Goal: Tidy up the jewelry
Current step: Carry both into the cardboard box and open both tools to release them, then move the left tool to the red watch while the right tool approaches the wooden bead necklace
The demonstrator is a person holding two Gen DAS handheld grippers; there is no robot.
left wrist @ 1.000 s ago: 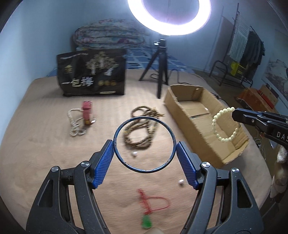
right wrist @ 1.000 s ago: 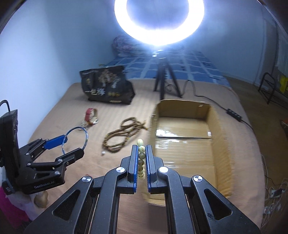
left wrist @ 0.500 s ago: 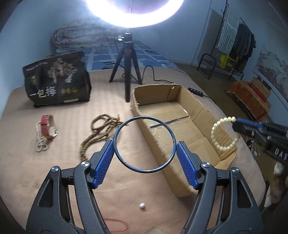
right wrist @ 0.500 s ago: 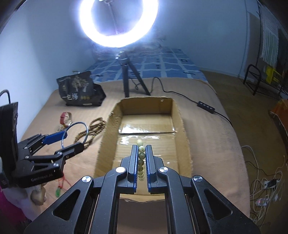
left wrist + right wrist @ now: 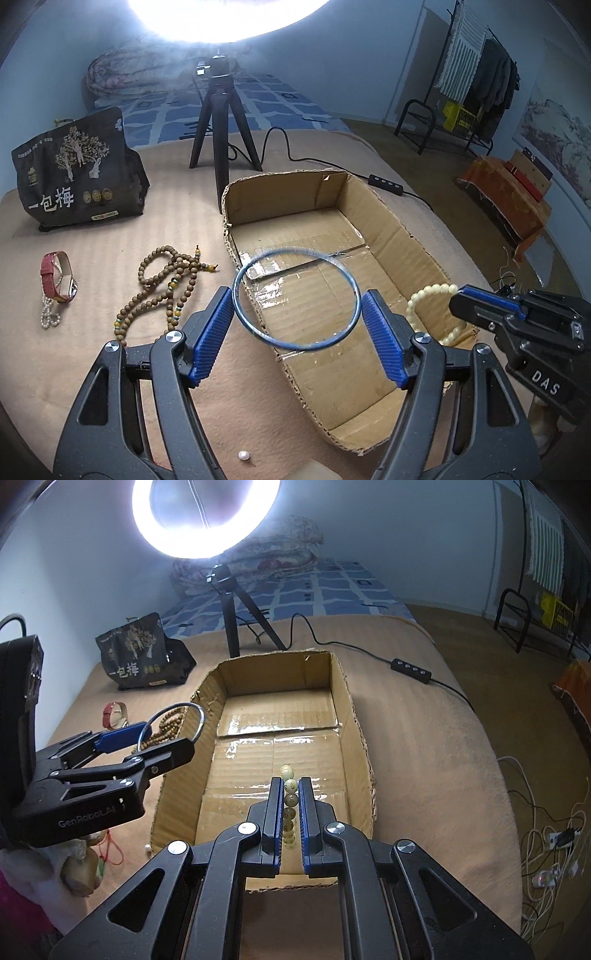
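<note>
A tan blanket (image 5: 92, 369) covers the bed, and a long open cardboard box (image 5: 417, 258) lies on it, with shiny tape on its floor. Behind the box stands a black tripod (image 5: 219, 122) with a bright ring light (image 5: 205, 517). To the left sits a black bag (image 5: 79, 173) with golden trees and the white characters "一包梅".

The left gripper (image 5: 297, 328) is wide apart and presses its blue pads on both sides of a thin blue bangle (image 5: 291, 253), which hangs over the near left wall of the box. Its body carries the words "GenRoboLAI" in the right wrist view. The right gripper (image 5: 290, 805) is closed tight on a cream bead bracelet (image 5: 430, 293), held above the box floor; "DAS" is readable on its side.

On the blanket left of the box lie a brown bead necklace (image 5: 170, 280), a red watch (image 5: 55, 273) and a small pearl chain (image 5: 48, 317). One loose pearl (image 5: 243, 455) lies near the front.
</note>
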